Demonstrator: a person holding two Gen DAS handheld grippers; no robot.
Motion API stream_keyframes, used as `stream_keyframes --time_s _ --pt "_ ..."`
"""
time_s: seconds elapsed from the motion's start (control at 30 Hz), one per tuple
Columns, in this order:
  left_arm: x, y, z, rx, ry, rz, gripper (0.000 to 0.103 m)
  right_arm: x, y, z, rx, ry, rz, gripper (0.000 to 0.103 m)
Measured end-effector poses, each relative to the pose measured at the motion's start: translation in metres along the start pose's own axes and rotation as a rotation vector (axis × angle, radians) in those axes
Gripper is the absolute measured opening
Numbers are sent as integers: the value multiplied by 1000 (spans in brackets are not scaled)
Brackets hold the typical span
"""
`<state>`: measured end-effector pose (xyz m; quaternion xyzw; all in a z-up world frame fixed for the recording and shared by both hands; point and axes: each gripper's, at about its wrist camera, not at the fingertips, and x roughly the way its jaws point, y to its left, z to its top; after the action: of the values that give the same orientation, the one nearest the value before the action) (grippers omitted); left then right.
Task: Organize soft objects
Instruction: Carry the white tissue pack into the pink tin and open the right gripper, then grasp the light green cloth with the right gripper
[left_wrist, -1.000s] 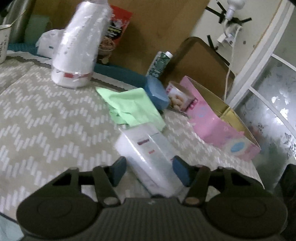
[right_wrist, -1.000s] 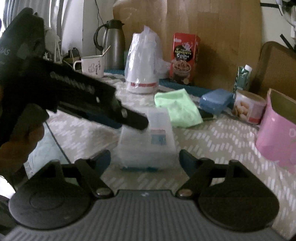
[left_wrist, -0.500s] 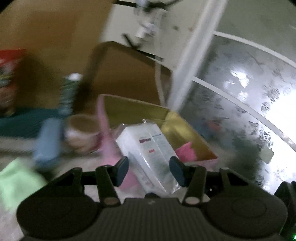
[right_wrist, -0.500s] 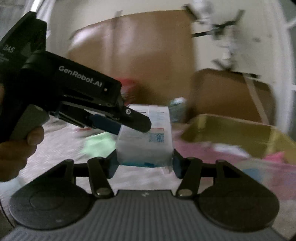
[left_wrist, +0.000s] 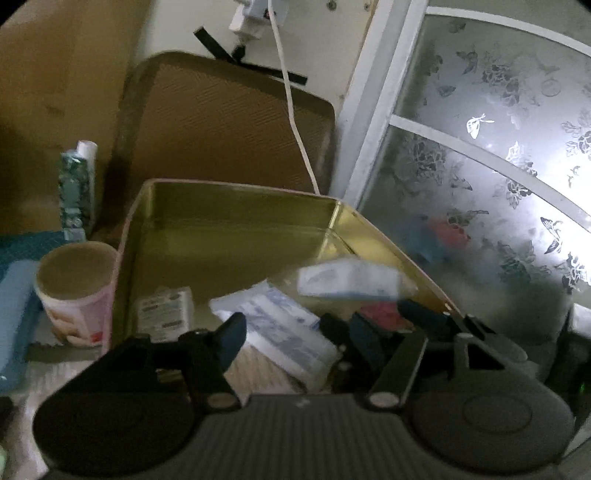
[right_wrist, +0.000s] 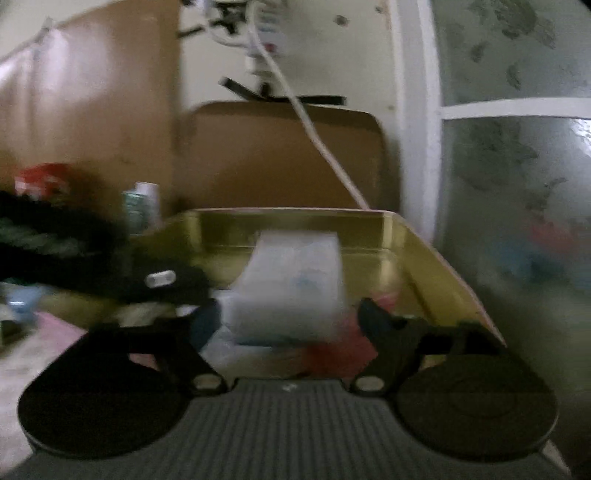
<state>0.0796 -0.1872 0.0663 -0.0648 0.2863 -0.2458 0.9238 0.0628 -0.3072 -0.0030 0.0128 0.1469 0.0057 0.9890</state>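
The white pack of tissues (right_wrist: 291, 284) that both claws carried off the tablecloth a second ago is now over the open gold-lined box (left_wrist: 236, 221), blurred in both views and, by the look of it, dropping free: in the right wrist view it sits between the fingers with a clear gap on each side, touching neither pad. The right gripper (right_wrist: 288, 325) has just spread its jaws wide and is released, holding nothing. The left gripper (left_wrist: 295, 332) has also just opened; another clear-wrapped pack (left_wrist: 280, 332) lies in the box below and between its fingers, but the pads do not press on it, so it too is let go. Half a second ago both were still clamped on the pack as it swung toward the box. Inside the box lie a small labelled packet (left_wrist: 164, 310) and something red (left_wrist: 380, 314). Just beside the box on its left stands a pink cup (left_wrist: 75, 291). I judge this item's delivery all but done; the green cloth seen earlier on the table probably comes next.
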Motion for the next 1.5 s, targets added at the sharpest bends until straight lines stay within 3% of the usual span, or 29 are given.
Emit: stream_keyframes --time_s 0.3,0.47,0.6,0.67,0.77,0.87,0.97,1.1,1.13,1.2,1.23,1.5 --pt "-72 37 -32 30 -95 67 67 -24 12 -9 45 -77 22 92" --pt "-119 81 -74 -20 -96 176 66 -49 27 -15 90 -162 11 92" --pt "-155 123 -104 -126 -92 253 66 -76 53 -17 104 -246 99 87" --pt "-171 145 -112 -188 -109 295 66 -88 74 -19 78 -254 201 74" --pt "-192 181 -121 -317 -146 350 64 -88 114 -20 7 -155 422 66" --pt "-208 212 -126 -426 -184 386 64 -70 159 -23 -88 17 582 66" --pt "-213 234 -130 -541 -212 288 63 -51 199 -27 -182 114 610 67" --pt "-215 236 -132 -554 -226 257 63 -30 239 -27 -285 173 607 73" --pt "-216 234 -133 -546 -230 251 63 -28 244 -25 -290 176 605 70" --pt "-219 234 -135 -541 -247 237 63 -33 249 -25 -285 160 598 36" --pt "-220 234 -136 -545 -253 224 63 -36 250 -25 -290 158 603 10" --pt "-223 234 -141 -566 -262 195 63 -81 269 -50 -348 254 852 7"
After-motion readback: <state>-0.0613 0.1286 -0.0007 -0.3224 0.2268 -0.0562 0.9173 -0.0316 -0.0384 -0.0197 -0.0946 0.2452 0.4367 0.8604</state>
